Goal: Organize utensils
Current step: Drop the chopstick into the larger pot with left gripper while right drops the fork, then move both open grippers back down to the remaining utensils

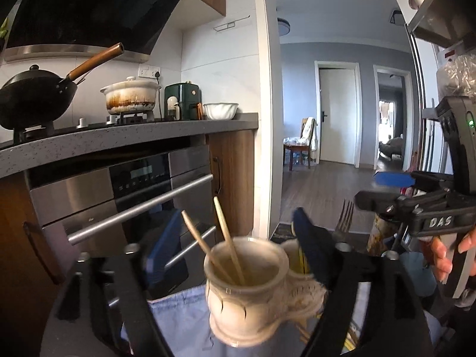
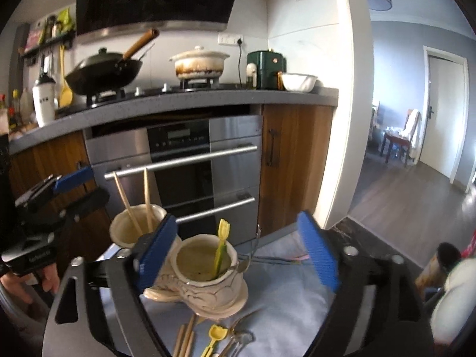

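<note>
Both empty with fingers spread, the right gripper [image 2: 238, 253] and left gripper [image 1: 238, 255] flank a cream double-cup holder [image 2: 196, 276] at the blue cloth's [image 2: 291, 294] far edge; loose chopsticks [image 2: 184, 339] at its near edge want a centred, level pinch.

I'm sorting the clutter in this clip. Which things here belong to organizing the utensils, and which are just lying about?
Part of the job:
holder
chopsticks in its left cup
yellow utensil in its right cup
loose chopsticks, yellow spoon, metal spoon on the cloth
fork

Just lying about:
wok
white pot
bowl
</note>
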A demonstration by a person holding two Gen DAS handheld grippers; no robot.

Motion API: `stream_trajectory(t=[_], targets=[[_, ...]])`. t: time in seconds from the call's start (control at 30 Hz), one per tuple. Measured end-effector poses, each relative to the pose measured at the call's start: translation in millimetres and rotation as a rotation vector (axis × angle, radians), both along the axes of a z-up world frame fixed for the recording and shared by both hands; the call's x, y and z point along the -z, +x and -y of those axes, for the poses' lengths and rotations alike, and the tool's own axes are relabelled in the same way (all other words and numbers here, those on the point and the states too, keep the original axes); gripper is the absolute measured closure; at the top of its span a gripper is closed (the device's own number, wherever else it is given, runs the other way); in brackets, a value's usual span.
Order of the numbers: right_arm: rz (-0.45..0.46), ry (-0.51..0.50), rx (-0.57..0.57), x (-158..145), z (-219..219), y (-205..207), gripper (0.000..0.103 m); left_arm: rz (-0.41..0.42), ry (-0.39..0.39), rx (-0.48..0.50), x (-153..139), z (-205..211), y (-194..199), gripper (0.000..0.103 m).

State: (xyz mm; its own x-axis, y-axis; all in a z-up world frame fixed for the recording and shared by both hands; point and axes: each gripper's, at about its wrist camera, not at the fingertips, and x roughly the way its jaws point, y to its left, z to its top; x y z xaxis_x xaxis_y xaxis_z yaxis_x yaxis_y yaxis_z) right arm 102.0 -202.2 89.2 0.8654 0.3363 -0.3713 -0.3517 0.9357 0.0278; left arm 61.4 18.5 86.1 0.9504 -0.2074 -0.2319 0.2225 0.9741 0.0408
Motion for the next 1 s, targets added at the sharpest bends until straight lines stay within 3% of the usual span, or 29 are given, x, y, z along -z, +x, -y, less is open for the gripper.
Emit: stream_trajectory(t=[0.07, 0.27, 0.67, 1.0], targets=[[-0.003, 0.014, 0.018, 4, 7, -7, 0.009, -0.018, 0.007, 0.002, 2, 0, -8, 0.014], [-0.037, 0.054, 0.053, 18, 23, -17, 0.006, -0.092, 0.009, -0.014, 15, 2, -18, 0.009], [-0.146, 0.074, 0.114, 66, 49, -22, 0.005, -0.268, 0.025, -0.003, 65, 21, -21, 0.009], [-0.272, 0.071, 0.143, 111, 58, -19, 0.005, -0.479, 0.059, 0.017, 127, 51, -23, 0.009]])
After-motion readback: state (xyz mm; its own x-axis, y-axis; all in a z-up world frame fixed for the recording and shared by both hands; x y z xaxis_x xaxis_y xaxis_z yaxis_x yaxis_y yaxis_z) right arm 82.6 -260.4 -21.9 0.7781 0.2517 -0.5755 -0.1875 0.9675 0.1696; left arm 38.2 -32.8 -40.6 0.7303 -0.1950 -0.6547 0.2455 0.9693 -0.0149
